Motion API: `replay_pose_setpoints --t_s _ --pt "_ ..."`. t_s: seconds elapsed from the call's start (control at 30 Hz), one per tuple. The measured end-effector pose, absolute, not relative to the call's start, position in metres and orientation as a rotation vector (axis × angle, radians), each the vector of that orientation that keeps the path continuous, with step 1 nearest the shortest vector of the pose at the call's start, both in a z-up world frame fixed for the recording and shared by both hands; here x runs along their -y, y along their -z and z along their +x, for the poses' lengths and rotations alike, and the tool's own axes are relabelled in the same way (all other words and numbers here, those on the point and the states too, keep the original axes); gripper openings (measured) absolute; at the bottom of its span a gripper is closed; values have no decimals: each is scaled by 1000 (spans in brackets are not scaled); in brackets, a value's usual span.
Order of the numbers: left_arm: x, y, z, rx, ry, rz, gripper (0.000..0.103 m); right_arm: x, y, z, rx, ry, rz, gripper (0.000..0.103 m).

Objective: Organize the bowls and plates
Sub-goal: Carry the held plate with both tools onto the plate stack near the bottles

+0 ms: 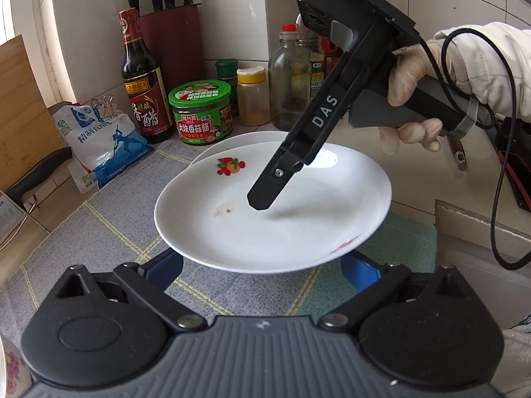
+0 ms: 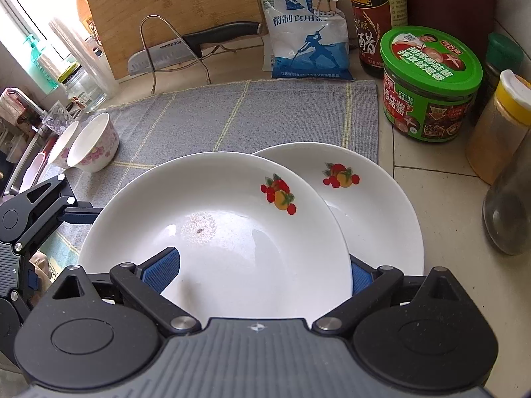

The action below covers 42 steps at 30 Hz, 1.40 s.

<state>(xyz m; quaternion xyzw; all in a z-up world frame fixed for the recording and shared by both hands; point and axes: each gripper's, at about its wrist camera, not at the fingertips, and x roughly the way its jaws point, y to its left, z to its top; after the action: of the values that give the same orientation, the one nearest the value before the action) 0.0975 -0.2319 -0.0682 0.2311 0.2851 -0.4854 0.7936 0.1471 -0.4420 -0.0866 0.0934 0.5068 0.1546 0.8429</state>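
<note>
A white plate with a fruit print (image 1: 265,219) (image 2: 215,242) lies partly over a second like plate (image 1: 232,142) (image 2: 375,205) on the grey mat. My left gripper (image 1: 262,265) is open, its blue pads under the near rim, one on each side. My right gripper (image 2: 262,275) is open, its left finger (image 2: 162,272) over the upper plate and its right finger (image 2: 360,278) past that plate's right rim. In the left wrist view the right gripper (image 1: 262,199) hangs above the plate's middle. Two flowered bowls (image 2: 93,146) stand at the mat's left.
Jars and bottles, a green-lidded jar (image 2: 431,83) and a vinegar bottle (image 1: 142,79), line the tiled wall. A salt bag (image 2: 308,33), a cutting board (image 2: 172,10) and a knife on a rack (image 2: 186,49) stand behind the grey mat (image 2: 232,112). A sink edge lies at far left.
</note>
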Motion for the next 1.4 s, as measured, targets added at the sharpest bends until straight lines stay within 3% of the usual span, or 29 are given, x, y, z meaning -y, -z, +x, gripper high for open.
replay_pose_setpoints --t_s 1.4 --pt "260 78 118 -576 1109 525 100 463 71 109 -1039 -208 224 103"
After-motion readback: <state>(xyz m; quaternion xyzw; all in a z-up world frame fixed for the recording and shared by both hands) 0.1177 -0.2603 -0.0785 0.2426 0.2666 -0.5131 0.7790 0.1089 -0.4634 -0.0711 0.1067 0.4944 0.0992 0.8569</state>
